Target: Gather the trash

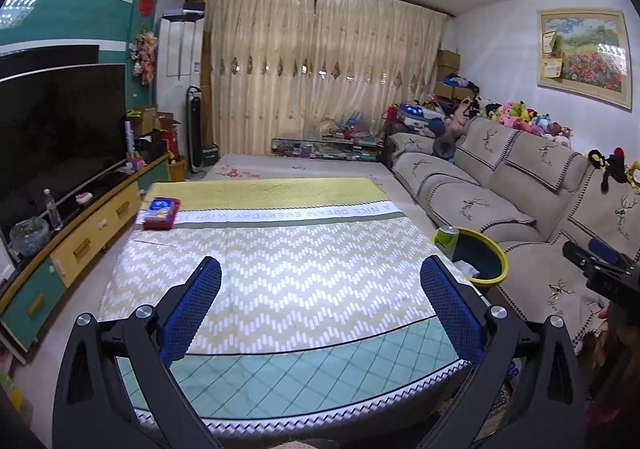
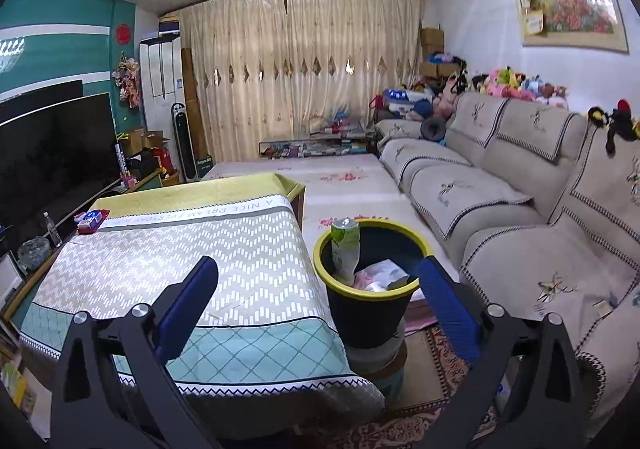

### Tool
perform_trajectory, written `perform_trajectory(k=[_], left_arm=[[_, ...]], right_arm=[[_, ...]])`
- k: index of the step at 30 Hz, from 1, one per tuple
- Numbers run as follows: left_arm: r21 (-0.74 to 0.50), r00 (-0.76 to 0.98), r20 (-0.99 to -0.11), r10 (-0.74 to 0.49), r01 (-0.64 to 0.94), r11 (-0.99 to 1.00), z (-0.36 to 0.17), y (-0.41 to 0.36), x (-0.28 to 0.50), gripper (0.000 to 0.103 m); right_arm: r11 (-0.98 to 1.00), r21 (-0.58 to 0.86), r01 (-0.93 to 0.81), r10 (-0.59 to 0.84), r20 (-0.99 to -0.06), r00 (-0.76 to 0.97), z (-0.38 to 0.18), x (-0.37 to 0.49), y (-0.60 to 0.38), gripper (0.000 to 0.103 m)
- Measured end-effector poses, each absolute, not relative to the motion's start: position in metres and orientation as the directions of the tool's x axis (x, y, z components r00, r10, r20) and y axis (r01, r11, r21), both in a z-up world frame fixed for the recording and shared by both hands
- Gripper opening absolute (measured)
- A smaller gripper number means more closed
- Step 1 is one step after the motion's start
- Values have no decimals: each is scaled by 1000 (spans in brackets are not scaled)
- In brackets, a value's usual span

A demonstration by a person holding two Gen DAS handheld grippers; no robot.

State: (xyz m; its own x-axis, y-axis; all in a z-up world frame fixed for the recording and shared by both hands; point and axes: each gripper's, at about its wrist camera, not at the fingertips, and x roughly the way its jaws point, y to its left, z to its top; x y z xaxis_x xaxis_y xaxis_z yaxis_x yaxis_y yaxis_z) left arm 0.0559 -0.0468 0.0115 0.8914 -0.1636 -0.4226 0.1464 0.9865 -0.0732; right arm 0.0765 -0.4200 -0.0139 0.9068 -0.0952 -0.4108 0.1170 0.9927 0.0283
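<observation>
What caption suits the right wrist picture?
Open right gripper facing a yellow-rimmed bin holding a green can and crumpled paper.

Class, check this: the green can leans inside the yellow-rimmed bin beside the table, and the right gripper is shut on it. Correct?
Not quite. The right wrist view shows the right gripper open and empty. The green can does lean inside the yellow-rimmed bin beside the table.

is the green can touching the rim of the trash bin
Touching. The right wrist view shows the green can standing tilted inside the trash bin, leaning against its yellow rim.
</observation>
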Motion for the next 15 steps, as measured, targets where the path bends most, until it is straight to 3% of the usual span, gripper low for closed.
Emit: perform_trajectory(k=[15], left_arm=[[-32,915,-398,-67,59,998,20,-35,45,98]], right_arm=[[993,56,105,-70,-437,896,-21,86,-421,96]])
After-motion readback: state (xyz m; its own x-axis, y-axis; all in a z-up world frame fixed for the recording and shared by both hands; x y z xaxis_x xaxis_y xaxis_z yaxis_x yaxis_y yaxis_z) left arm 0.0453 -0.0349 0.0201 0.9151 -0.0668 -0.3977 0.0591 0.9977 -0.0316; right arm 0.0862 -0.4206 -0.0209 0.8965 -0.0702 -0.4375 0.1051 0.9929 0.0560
